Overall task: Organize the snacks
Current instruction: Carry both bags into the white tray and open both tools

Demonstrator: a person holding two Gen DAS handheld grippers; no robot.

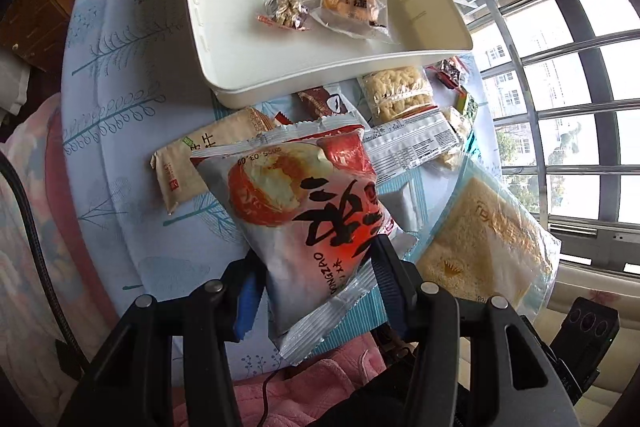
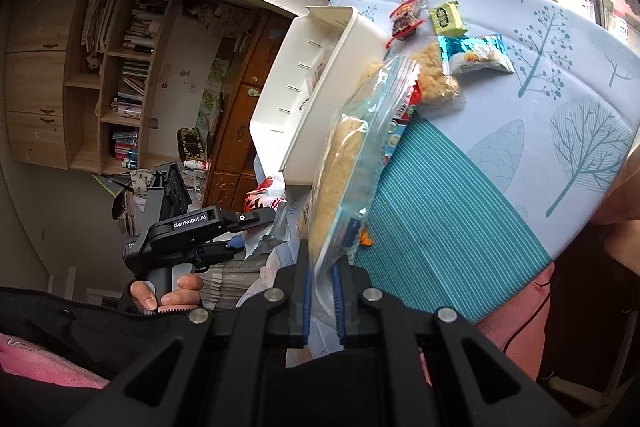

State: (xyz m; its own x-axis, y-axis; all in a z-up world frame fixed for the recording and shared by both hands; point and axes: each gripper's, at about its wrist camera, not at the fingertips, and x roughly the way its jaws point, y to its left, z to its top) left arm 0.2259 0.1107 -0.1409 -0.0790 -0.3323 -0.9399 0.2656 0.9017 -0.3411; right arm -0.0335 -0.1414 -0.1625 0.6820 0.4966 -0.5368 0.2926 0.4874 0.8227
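Note:
My left gripper (image 1: 316,283) is shut on a silver-and-red snack bag (image 1: 308,211) and holds it above the table, short of the white tray (image 1: 424,43). The tray holds a nut packet (image 1: 286,9) and an orange biscuit packet (image 1: 352,1). My right gripper (image 2: 322,291) is shut on a clear zip bag of bread (image 2: 344,151), lifted edge-on beside the tray (image 2: 296,99); the bag also shows in the left wrist view (image 1: 488,247). The left gripper (image 2: 256,227) with its red bag shows in the right wrist view.
Loose snacks lie on the tree-print tablecloth (image 1: 112,75) in front of the tray: a brown packet (image 1: 200,163), a noodle packet (image 1: 400,91), a green candy (image 2: 446,19), a blue-foil pack (image 2: 476,55). Barred windows (image 1: 560,67) stand to the right. Shelves (image 2: 128,75) stand behind.

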